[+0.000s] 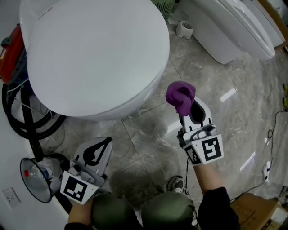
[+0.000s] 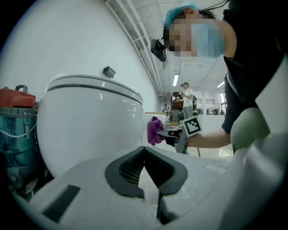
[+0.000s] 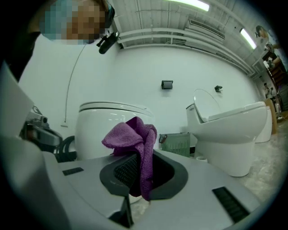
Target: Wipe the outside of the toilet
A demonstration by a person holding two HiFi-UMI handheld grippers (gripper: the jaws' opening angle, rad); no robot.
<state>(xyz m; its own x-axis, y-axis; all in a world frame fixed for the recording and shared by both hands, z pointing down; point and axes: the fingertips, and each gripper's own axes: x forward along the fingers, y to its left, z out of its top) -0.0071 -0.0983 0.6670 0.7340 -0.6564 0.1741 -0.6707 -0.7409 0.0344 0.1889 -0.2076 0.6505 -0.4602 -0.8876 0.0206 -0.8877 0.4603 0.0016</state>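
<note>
Right gripper (image 1: 192, 112) clamps purple cloth (image 1: 180, 96) just right of toilet (image 1: 90, 54), not touching — press flat, sweep evenly; left gripper (image 1: 103, 146) closed, empty.

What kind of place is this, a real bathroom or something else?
Probably a large hall or showroom, not a home bathroom. The nearer toilet and a second toilet stand in one open room on a marble-look floor, under a high ceiling with ducts and strip lights.
</note>
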